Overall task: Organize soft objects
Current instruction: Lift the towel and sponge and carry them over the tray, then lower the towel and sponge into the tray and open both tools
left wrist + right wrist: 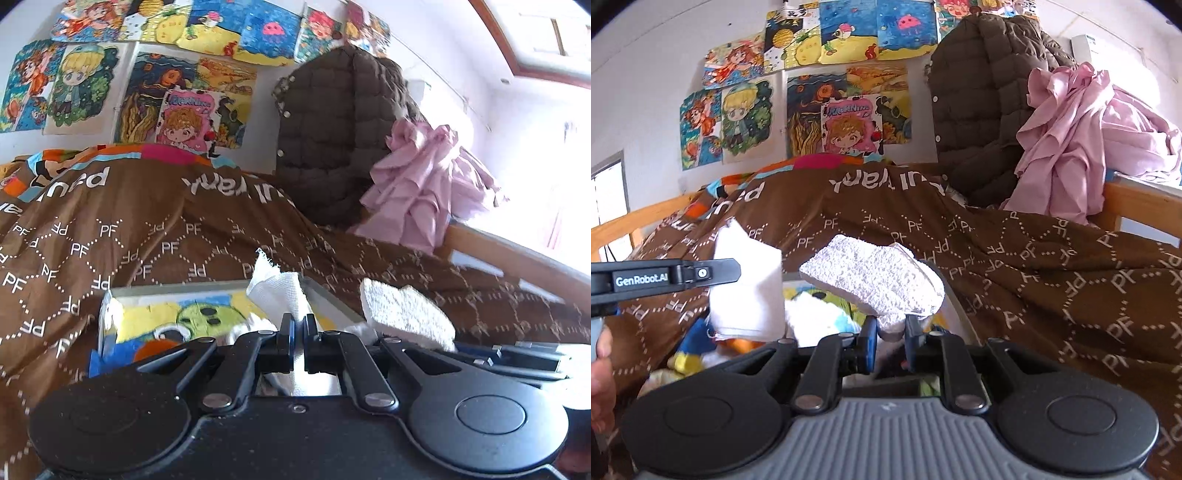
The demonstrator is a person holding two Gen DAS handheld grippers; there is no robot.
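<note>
Left tongs [298,332] closed tight on smooth white cloth [275,286], cloth corner raised above colourful drawing board [184,314]. Right tongs [890,338] clamped on white terry towel [875,275], towel held aloft beside cloth, just apart. Both pieces hung over brown PF-patterned quilt [1034,266] on bed. Brown quilted jacket [332,140] and pink garment [417,184] heaped at headboard. Children's drawings [849,122] covered wall.

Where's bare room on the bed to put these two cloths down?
Free: brown quilt right of the tray, below the pink clothes. Crowded: the tray holds colourful towels, with both tools above it.
</note>
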